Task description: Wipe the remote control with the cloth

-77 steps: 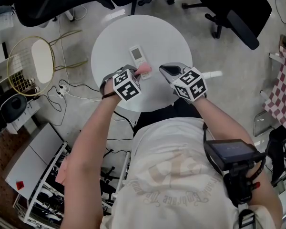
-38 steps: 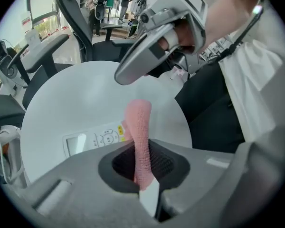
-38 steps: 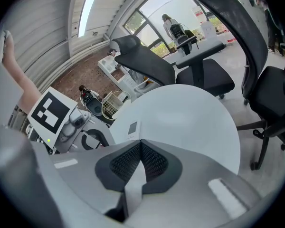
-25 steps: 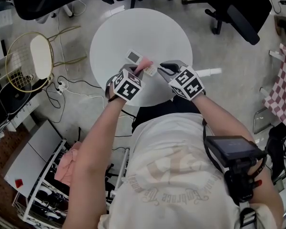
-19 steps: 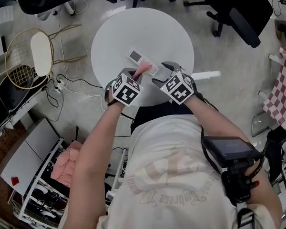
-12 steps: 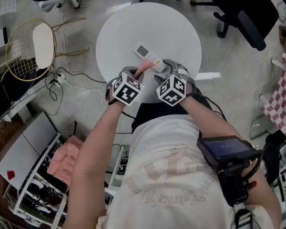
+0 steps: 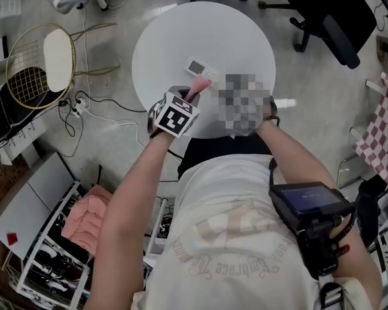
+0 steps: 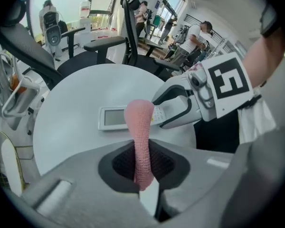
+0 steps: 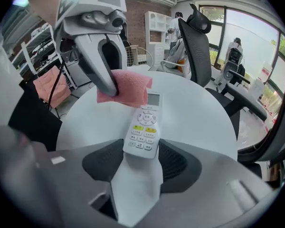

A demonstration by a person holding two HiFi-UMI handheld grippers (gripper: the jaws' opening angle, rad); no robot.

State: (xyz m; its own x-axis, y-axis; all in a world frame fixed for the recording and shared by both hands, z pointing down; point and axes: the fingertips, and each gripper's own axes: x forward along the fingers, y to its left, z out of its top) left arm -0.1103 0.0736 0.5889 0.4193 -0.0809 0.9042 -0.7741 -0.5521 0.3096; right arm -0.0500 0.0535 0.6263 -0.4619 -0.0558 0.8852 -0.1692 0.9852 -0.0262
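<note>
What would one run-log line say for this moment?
left gripper: shut on pink cloth | right gripper: jaws just closed onto remote control, button end | cloth: at remote's screen end

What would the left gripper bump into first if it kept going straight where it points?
Probably the remote: the pink cloth in the left gripper sticks out right over it, with the table beneath. Depth is hard to judge.

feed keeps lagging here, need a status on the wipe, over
Left gripper shut on pink cloth, poised by the remote control's screen end. Right gripper has just been closing on its button end, remote flat on the table. Nothing in the way.
</note>
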